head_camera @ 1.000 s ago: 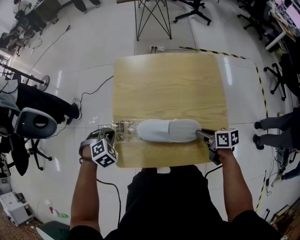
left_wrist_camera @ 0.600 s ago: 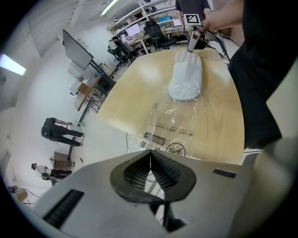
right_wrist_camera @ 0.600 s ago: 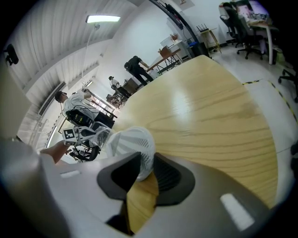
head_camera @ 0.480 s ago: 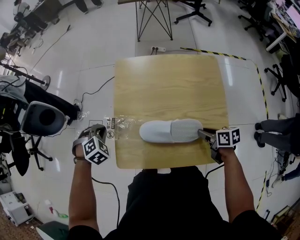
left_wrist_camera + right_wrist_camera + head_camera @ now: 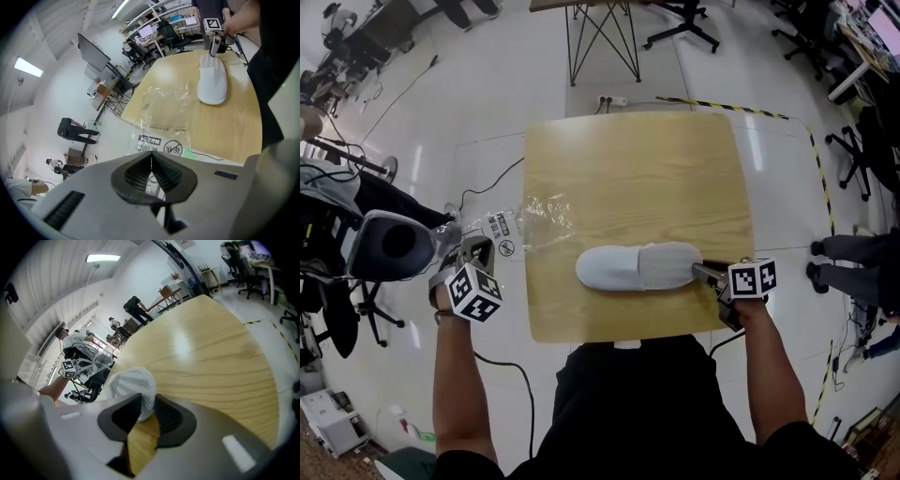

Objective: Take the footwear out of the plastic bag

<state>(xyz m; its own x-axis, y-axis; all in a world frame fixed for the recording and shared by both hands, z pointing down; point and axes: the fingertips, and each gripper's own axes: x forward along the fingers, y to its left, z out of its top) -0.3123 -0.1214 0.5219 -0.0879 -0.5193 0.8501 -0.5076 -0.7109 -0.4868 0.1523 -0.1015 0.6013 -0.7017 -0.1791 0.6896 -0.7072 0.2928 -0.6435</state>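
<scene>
A white slipper (image 5: 637,266) lies on its own on the wooden table (image 5: 637,169), near the front edge. My right gripper (image 5: 712,275) is shut on its heel end; in the right gripper view the slipper (image 5: 131,387) sits between the pads. A clear plastic bag (image 5: 530,220) with black print is stretched flat over the table's left edge, apart from the slipper. My left gripper (image 5: 476,251) is shut on the bag's end, out past the table's left side. In the left gripper view the bag (image 5: 166,117) runs from the closed jaws toward the slipper (image 5: 212,84).
An office chair (image 5: 389,246) and dark clothing stand close to the left of my left gripper. A cable (image 5: 487,187) lies on the floor by the table's left edge. A black metal frame (image 5: 602,37) stands beyond the far edge. A person's legs (image 5: 853,258) are at the right.
My left gripper has pulled the bag to the left and away, so the bag has slid off the slipper and now hangs over the table's left edge. The right gripper and slipper stayed put.
</scene>
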